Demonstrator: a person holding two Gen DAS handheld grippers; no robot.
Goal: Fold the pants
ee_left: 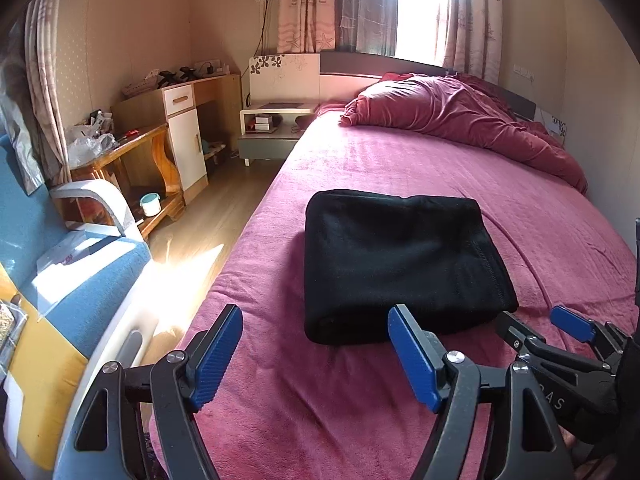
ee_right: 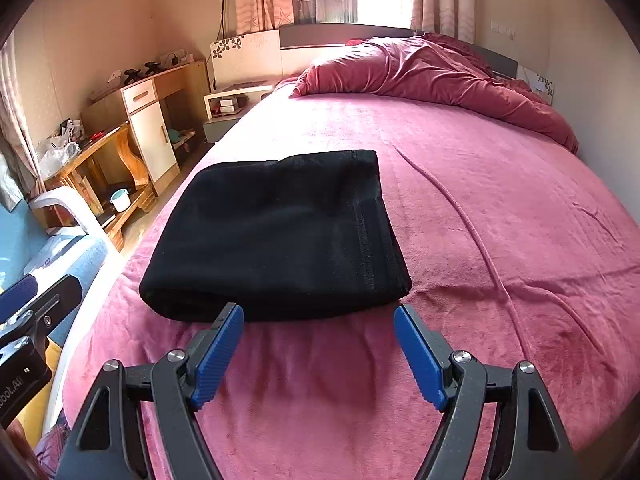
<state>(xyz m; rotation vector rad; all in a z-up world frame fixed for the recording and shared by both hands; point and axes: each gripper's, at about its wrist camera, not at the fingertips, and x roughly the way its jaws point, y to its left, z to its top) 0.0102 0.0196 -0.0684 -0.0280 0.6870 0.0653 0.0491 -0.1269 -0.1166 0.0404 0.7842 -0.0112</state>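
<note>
On the pink-covered bed (ee_right: 500, 184), near its left edge, the black pants (ee_right: 276, 232) are seen lying as a compact, squared bundle of several layers, with a stitched hem running along the right side. The folding is judged essentially complete; no loose leg or waistband is seen trailing, and at most a final smoothing may be left. The right hand-held gripper (ee_right: 319, 350) is held just before the near edge of the bundle, jaws spread wide, nothing grasped; whether the left pad touches the cloth cannot be told. The left hand-held gripper (ee_left: 316, 354) is likewise wide open and empty, positioned toward the near left corner. Further off, a crumpled red duvet (ee_left: 472, 120) is noted at the head of the bed
</note>
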